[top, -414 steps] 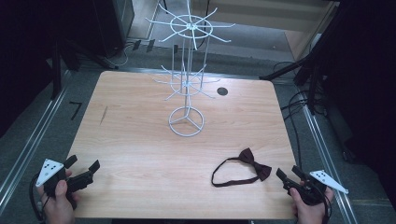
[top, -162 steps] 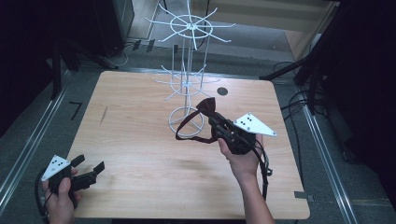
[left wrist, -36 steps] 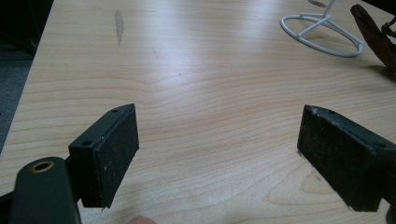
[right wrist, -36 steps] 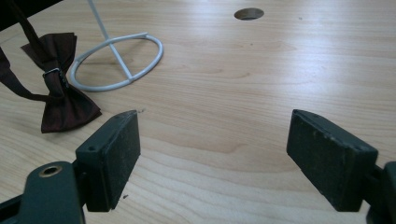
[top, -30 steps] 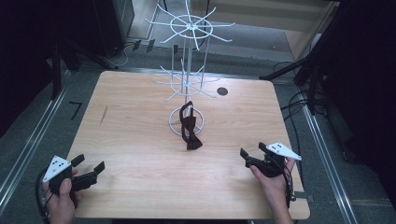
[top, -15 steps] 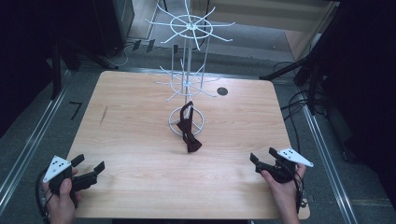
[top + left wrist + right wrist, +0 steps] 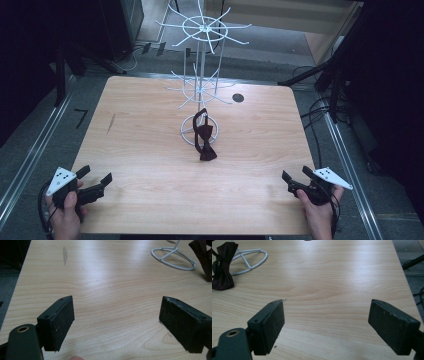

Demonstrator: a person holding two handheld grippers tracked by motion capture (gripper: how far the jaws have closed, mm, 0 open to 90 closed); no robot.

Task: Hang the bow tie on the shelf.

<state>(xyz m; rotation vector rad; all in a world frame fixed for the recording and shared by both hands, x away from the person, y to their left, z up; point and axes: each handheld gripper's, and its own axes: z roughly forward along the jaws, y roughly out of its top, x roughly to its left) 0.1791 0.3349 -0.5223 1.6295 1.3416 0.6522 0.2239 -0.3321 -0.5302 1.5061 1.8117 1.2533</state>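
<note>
**Bow tie on the stand, both grippers at the near edge**

1. Bow tie position. The dark brown bow tie [image 7: 204,141] hangs by its strap from a low hook of the white wire display stand [image 7: 200,85]. Its lower end rests on the wooden table [image 7: 150,115], touching the front of the stand's ring base [image 7: 189,135]. In the right gripper view, the bow tie [image 7: 222,265] sits at the upper left, against the ring base [image 7: 249,261]. In the left gripper view, only its edge [image 7: 203,255] is seen at the upper right, just beside the ring base [image 7: 175,258].

2. Right gripper. Your right gripper [image 7: 294,181] is over the near right corner of the table, well apart from the bow tie. Its jaws stand wide apart with nothing between them; the right gripper view shows bare wood between the two black pads [image 7: 269,325]. The grey three-cornered plate [image 7: 331,176] on top points to the table's right edge.

3. Left gripper. Your left gripper [image 7: 95,178] is over the near left corner, also well apart from the bow tie. Its jaws are likewise spread, and the left gripper view shows only bare wood between the pads [image 7: 60,322].

4. Surroundings. A small dark round hole [image 7: 238,98] lies in the tabletop behind and to the right of the stand. A faint dark streak [image 7: 110,123] marks the wood on the left side.
</note>
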